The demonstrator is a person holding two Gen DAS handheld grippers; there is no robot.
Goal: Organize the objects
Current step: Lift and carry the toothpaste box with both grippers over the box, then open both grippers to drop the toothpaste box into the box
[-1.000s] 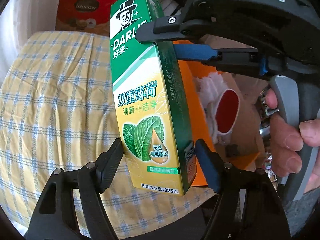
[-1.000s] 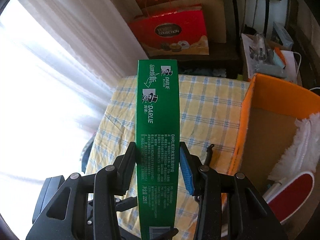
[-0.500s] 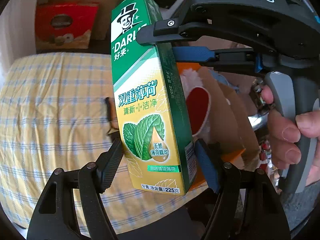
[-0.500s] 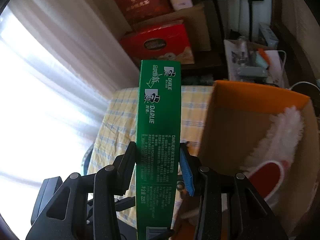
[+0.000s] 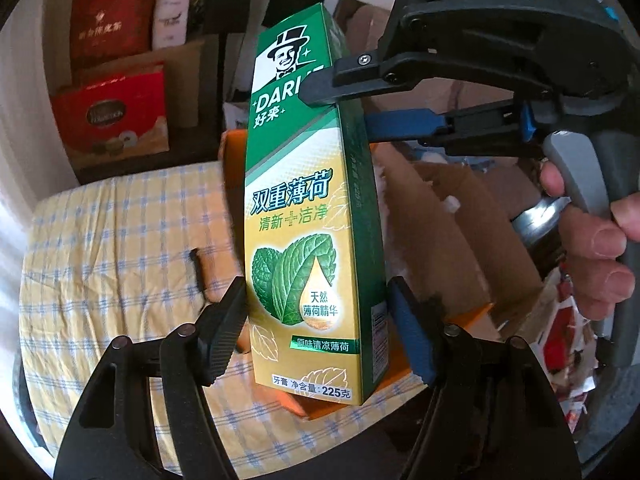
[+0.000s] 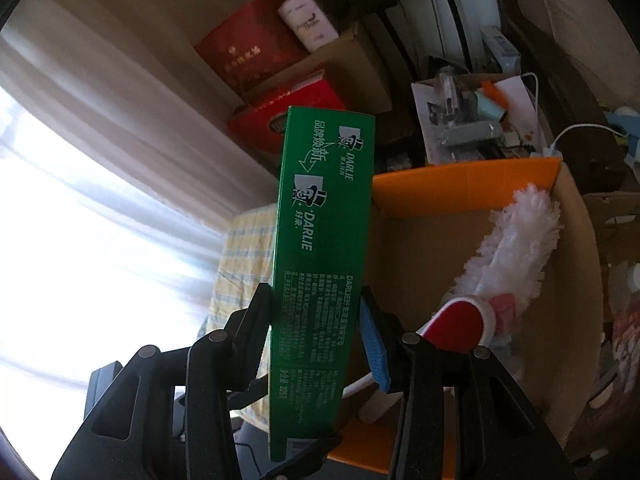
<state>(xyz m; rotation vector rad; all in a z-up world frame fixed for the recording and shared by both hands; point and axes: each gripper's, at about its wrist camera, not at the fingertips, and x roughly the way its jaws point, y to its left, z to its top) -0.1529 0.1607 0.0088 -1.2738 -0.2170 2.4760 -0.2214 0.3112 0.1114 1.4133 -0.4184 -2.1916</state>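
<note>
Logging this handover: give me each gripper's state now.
Left gripper: shut on the toothpaste box.
Right gripper: shut on the same box.

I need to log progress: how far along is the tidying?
Done: a duster already lies in the cardboard box. In hand: both the left gripper and the right gripper clamp the toothpaste box above the table. Left: lowering it into the cardboard box.

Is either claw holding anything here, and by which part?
Both hold the toothpaste box: the right claw clamps its narrow sides near the top, the left claw brackets its lower end.
</note>
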